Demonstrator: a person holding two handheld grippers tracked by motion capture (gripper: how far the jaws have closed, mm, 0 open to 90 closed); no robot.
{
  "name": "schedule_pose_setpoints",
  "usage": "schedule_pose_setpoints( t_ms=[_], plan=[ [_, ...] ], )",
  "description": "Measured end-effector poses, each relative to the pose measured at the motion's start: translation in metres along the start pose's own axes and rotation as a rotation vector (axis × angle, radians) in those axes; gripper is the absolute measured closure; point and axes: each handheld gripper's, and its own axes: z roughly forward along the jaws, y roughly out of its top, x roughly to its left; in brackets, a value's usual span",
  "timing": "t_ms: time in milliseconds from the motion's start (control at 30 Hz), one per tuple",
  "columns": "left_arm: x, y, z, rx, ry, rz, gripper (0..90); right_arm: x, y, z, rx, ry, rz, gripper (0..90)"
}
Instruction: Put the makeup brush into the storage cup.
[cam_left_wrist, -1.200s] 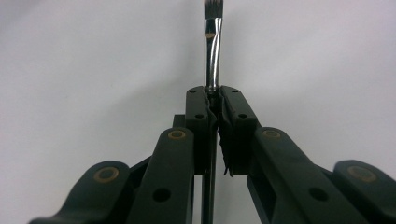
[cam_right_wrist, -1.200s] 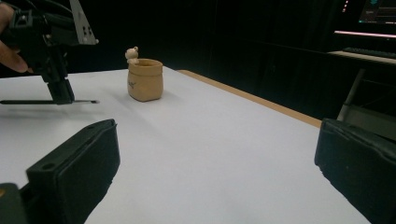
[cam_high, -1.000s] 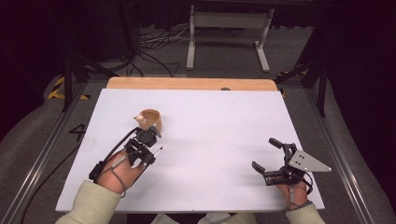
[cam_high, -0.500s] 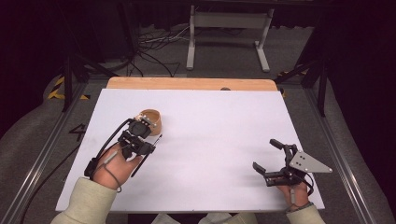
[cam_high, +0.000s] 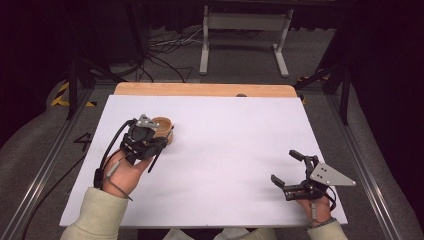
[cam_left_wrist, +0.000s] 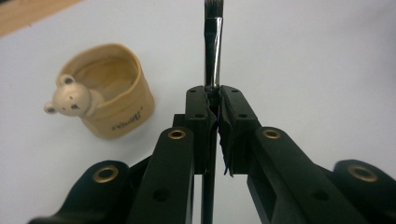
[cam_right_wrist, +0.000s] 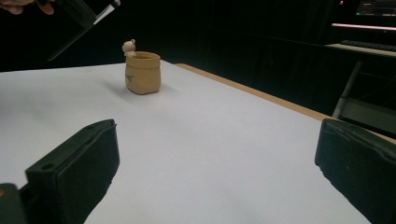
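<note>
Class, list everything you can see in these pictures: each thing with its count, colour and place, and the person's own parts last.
Pot: one, tan, bear figure on rim, upright on the table's left part.
Brush: one, silver ferrule, dark bristles, clamped in the left gripper.
Table: one, white top, wooden far edge.
Stand: one, grey, floor beyond the table.
Cables: several, dark and white, floor behind.
Left gripper: one, black, shut on the brush, beside the pot.
Right gripper: one, black, open, table's near right.
</note>
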Motion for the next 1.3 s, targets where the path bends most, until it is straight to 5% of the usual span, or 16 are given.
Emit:
schedule_pose_setpoints(
  t_ms=[333, 500, 800, 867, 1300],
  plan=[
    [0.007, -0.006, -0.006, -0.179, -0.021, -0.027, 82.7, 0.001, -0.001, 0.000, 0.007, 0.005, 0.002, 0.1],
    [0.009, -0.010, -0.007, -0.271, -0.044, 0.006, 82.6, 0.001, -0.001, 0.000, 0.009, 0.008, 0.000, 0.1],
    [0.015, -0.013, -0.007, -0.391, -0.077, -0.018, 82.7, 0.004, -0.001, 0.002, 0.019, 0.012, -0.018, 0.1],
    [0.019, -0.015, -0.009, -0.472, -0.100, -0.028, 82.6, 0.004, -0.001, 0.001, 0.020, 0.011, -0.017, 0.1],
    [0.026, -0.010, -0.001, -0.576, -0.094, -0.048, 82.7, 0.003, -0.002, 0.000, 0.019, 0.012, -0.006, 0.1]
  ],
)
